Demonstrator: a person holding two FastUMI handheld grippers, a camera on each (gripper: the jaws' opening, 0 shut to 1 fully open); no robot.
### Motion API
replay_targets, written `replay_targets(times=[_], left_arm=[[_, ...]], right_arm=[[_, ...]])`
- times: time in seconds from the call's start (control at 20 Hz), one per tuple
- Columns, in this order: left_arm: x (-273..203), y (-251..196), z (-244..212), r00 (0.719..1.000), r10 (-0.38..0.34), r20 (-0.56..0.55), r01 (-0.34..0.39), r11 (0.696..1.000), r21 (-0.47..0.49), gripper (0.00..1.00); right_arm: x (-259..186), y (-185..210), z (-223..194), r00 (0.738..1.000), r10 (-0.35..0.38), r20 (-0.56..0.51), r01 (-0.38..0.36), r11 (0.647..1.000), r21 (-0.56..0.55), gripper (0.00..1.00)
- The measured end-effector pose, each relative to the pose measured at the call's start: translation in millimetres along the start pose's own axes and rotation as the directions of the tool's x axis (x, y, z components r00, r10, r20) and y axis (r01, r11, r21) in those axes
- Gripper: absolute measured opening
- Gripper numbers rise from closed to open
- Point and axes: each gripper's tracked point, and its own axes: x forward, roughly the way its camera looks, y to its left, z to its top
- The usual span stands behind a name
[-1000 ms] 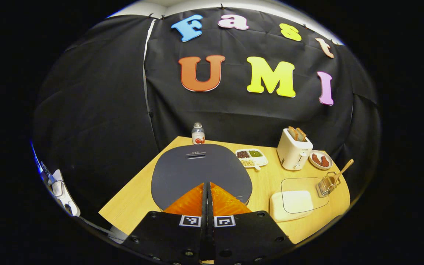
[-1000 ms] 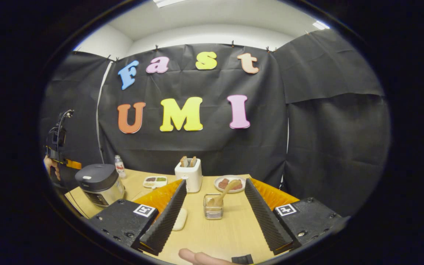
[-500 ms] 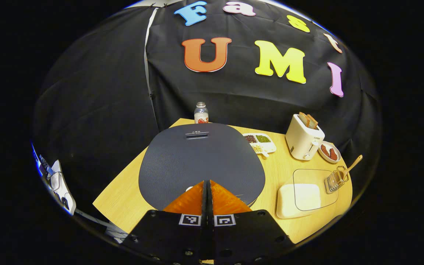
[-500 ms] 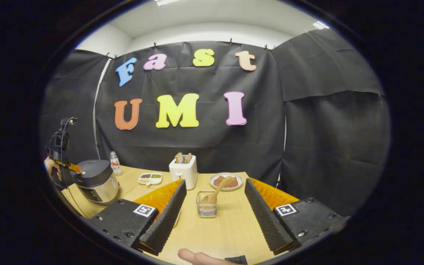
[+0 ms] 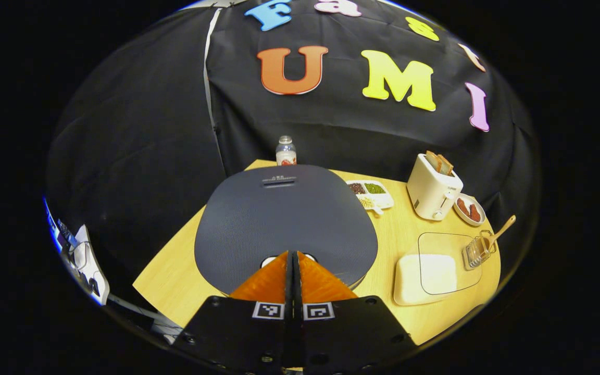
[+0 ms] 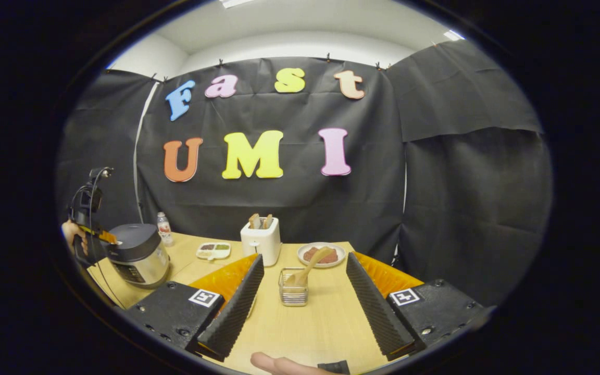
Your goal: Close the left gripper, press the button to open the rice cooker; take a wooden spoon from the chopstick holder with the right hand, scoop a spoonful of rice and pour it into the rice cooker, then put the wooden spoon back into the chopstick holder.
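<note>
Over the cooker lid, my left gripper has dropped a good bit closer than it was a second ago: the lid fills far more of the left gripper view now, and a pale button peeks out on both sides of the tips at the lid's near edge. The fingers are pressed flat together with nothing between them, so the "close it first" part is done. I'd say the tips are right at the button, but I can't tell whether they're actually pushing it yet. The lid is down, so nothing has popped.

From the right gripper view you can see the left gripper at the near rim of the cooker, far off to the side, with a hand behind it.

My right gripper has barely moved in that time. Its fingers are spread wide, holding nothing, hovering low over the tabletop with the holder sitting between them but farther out. Not touching it.

The spoon stands in the holder, bowl end down inside, with its long axis tilted: the handle leans up and away toward the plate behind it. In the left gripper view, the spoon handle sticks up and out toward the tabletop's far right edge. My guess is I'll want to come in square across that slanted handle, above the holder's rim. The rice box with its clear lid sits just beside the holder, between it and the cooker.
</note>
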Motion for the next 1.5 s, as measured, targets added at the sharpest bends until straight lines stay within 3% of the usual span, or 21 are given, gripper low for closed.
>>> replay_targets(times=[0.4, 0.55, 0.65, 0.75, 0.9, 1.2, 1.5], left_arm=[[-2.1, 0.6, 2.9, 1.0, 0.016, 0.026, -0.017, 1.0, 0.01, 0.0], [-16.0, 3.0, 21.1, 0.995, -0.004, 0.098, 0.01, 0.998, -0.061, 0.0], [-36.0, 9.1, 47.1, 0.979, 0.016, 0.204, -0.004, 0.998, -0.061, 0.0], [-64.1, 16.2, 74.3, 0.941, 0.055, 0.334, -0.039, 0.998, -0.055, 0.0], [-110.5, 4.3, 91.7, 0.911, 0.033, 0.411, -0.017, 0.999, -0.042, 0.0], [-150.3, -8.3, 90.8, 0.872, 0.033, 0.489, -0.073, 0.995, 0.061, 0.97], [-169.3, -15.5, 73.7, 0.857, 0.002, 0.516, -0.027, 0.999, 0.042, 0.95]], right_arm=[[-7.0, 6.3, -1.5, 1.0, 0.002, -0.012, -0.003, 1.0, -0.011, 0.97], [-14.9, 6.0, 0.6, 1.0, -0.002, -0.005, 0.002, 1.0, -0.02, 0.97], [-17.9, 3.1, 2.6, 1.0, -0.009, 0.002, 0.009, 1.0, -0.024, 1.0], [-20.3, -1.3, 0.5, 1.0, -0.019, 0.003, 0.019, 0.999, -0.026, 1.0], [-20.2, -2.9, -2.8, 1.0, -0.021, -0.01, 0.021, 1.0, -0.02, 1.0], [-20.4, 0.9, -6.1, 1.0, -0.01, -0.024, 0.01, 1.0, -0.007, 1.0], [2.3, -2.1, -15.2, 0.999, -0.018, -0.049, 0.018, 1.0, 0.003, 1.0]])
